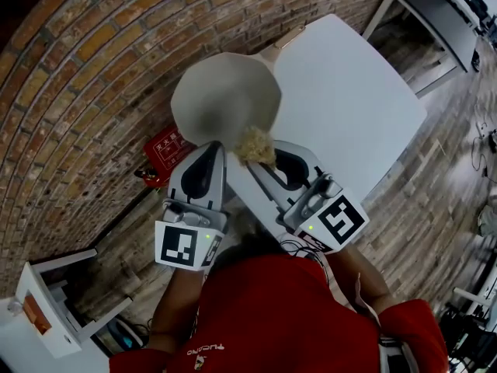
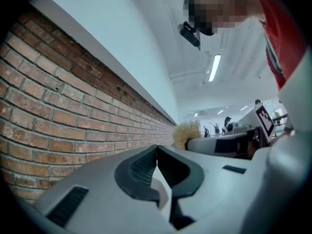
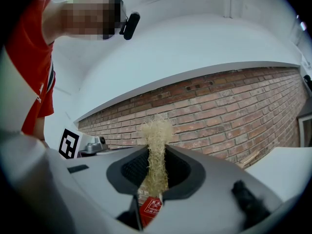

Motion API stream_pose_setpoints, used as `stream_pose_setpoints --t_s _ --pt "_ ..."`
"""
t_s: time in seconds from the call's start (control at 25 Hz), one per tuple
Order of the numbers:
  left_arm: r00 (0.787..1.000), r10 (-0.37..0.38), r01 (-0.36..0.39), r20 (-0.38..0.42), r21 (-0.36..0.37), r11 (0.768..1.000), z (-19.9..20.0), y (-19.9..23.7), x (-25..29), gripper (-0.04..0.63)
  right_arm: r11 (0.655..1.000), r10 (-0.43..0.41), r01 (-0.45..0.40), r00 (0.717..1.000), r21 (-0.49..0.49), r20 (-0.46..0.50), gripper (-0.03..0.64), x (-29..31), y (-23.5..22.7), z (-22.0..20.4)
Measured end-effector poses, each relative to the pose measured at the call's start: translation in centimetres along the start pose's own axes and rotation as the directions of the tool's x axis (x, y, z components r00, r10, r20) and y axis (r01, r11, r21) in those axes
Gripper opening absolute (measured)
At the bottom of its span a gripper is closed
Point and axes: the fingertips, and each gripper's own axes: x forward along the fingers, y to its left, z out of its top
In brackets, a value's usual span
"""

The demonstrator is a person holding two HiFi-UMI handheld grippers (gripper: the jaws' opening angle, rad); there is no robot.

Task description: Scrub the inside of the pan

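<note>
Right gripper [image 3: 156, 152] is clamped on a straw-coloured scrubber [image 1: 255, 146] at the near rim of the grey pan [image 1: 221, 95] by the counter's [image 1: 349, 107] left edge, while the left gripper [image 2: 157, 149] has its jaws together beside the pan.

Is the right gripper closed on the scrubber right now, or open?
Shut on it: the right gripper has its jaws pressed on the straw-coloured scrubber, whose tuft sticks out past the tips.

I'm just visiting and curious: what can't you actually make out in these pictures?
Inside of the pan: head view, blurred to plain grey.
What supports the pan: the left gripper, in its own view, shows shut jaws and no pan.
Whether the scrubber touches the pan: head view, they overlap in blur.
</note>
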Motion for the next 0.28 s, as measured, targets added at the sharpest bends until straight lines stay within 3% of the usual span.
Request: stream_pose_setpoints --t_s 0.28 --pt "1.0 0.005 -0.005 0.001 -0.001 1.0 0.07 0.35 -0.4 0.014 1.0 0.004 -0.004 1.0 -0.001 -0.003 0.086 0.25 0.47 -0.04"
